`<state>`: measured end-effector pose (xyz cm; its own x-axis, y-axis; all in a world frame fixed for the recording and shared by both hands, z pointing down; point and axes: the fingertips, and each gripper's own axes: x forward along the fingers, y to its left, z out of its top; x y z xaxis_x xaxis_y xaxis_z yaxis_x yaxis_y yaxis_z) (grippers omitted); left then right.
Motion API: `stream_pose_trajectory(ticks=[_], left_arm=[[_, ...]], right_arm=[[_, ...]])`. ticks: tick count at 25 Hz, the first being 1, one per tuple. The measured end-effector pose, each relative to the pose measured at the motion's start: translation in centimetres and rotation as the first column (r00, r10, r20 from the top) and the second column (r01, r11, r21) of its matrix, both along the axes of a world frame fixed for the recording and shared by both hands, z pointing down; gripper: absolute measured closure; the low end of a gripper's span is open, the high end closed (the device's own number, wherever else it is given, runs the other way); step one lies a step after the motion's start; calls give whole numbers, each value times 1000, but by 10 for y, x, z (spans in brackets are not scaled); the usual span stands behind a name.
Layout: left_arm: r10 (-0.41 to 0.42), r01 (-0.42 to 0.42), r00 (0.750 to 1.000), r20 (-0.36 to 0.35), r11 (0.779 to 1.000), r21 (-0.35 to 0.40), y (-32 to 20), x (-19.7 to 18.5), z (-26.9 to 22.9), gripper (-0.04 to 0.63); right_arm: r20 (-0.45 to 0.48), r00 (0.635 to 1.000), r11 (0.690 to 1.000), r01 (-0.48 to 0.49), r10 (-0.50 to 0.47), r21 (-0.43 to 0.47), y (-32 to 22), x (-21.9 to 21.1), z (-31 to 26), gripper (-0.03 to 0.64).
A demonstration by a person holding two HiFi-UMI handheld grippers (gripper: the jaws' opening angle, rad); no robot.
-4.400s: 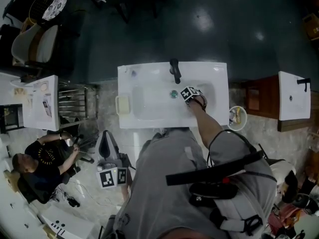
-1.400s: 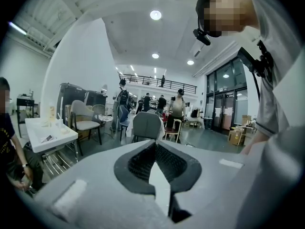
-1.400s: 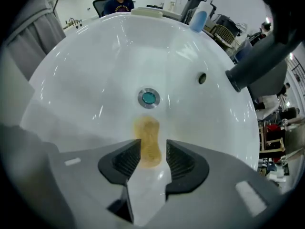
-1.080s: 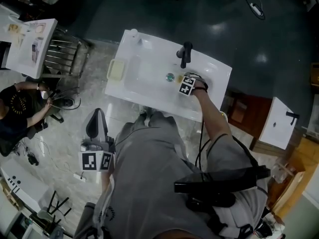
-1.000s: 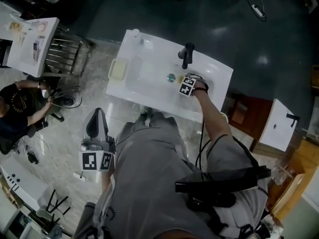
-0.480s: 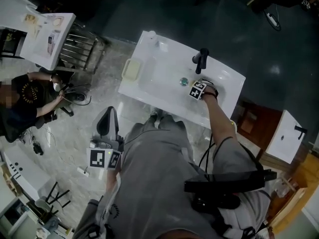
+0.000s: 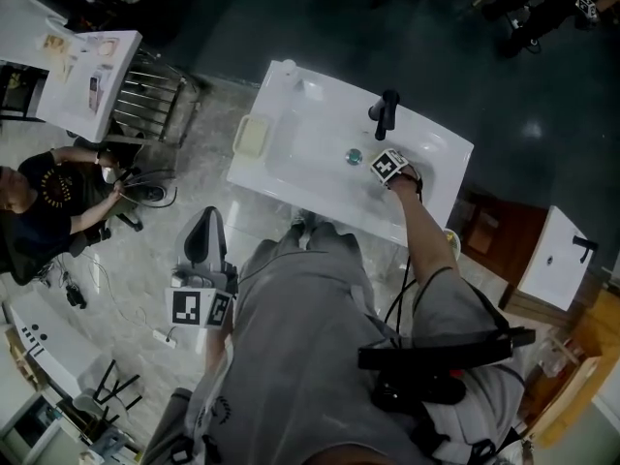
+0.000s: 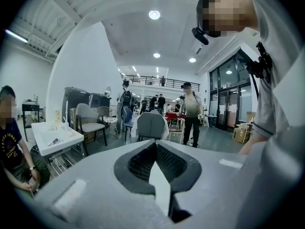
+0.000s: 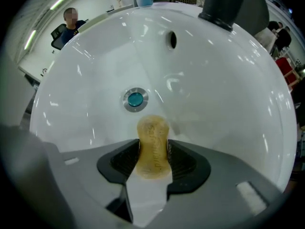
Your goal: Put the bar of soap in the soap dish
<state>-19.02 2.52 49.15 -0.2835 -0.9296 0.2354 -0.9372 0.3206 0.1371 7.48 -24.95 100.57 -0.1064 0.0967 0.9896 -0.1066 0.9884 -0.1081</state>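
- Right gripper (image 9: pixel 153 160) points down into the sink basin (image 9: pixel 224 109). Its jaws are closing on the bar of soap (image 9: pixel 152 136), and the pads touch both long sides.
- The soap lies on the basin's slope just beside the drain (image 9: pixel 135 99), on the gripper's side of it.
- Judgement: the step in hand is the pick. The pads sit on the soap's near end only. A smooth bar on a glazed slope may squirt out, so firm the grip fully before lifting, then lift straight up.
- The carry then goes to the soap dish (image 7: pixel 250 137), which sits on the counter well to the left of the drain — clear the basin rim first.
- Left gripper (image 8: pixel 155 149) is clenched on nothing and held at the person's side, aimed into the room.
- Containers: the basin holds only the soap, with no standing water visible. The dish is pale yellow — nothing distinct shows in it, but it is too small in the head view to be sure.
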Motion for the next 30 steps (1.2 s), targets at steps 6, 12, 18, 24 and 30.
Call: stream_pose_trajectory(ticks=[6, 12, 18, 24, 30], left_arm=[[37, -37, 999, -10, 999, 20, -8, 4, 3, 598], [58, -58, 998, -10, 997, 47, -12, 1, -2, 598], [103, -101, 994, -20, 992, 69, -23, -1, 2, 598], [186, -182, 982, -25, 977, 114, -51, 7, 0, 598], [302, -294, 953, -33, 944, 149, -83, 26, 3, 598]], right_arm=[[-4, 999, 999, -45, 45, 13, -1, 17, -11, 437], [39, 998, 999, -42, 42, 12, 8, 29, -38, 439], [77, 997, 999, -2, 0, 34, 16, 32, -83, 439], [122, 990, 994, 60, -72, 92, 19, 33, -142, 440], [166, 979, 984, 96, -121, 152, 27, 32, -210, 440]])
